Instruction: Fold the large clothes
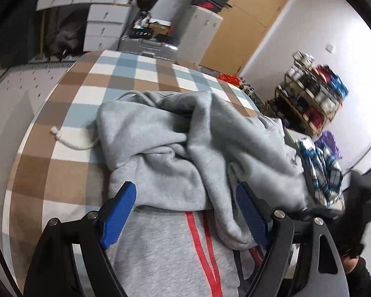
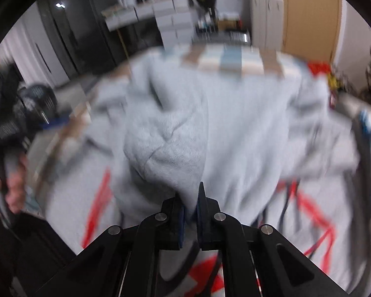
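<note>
Grey fleece hoodie (image 1: 175, 148), red stripes, white cord drawstring (image 1: 69, 142); bunched on checked brown, blue and white bed cover (image 1: 61, 113). No legible writing. Left gripper (image 1: 185, 212) spread wide over near hem. Right gripper (image 2: 190, 212) clenched on hoodie fold.

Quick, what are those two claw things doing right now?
Left gripper: open, above the grey hoodie, gripping nothing.
Right gripper: closed, pinching a fold of the hoodie.
</note>
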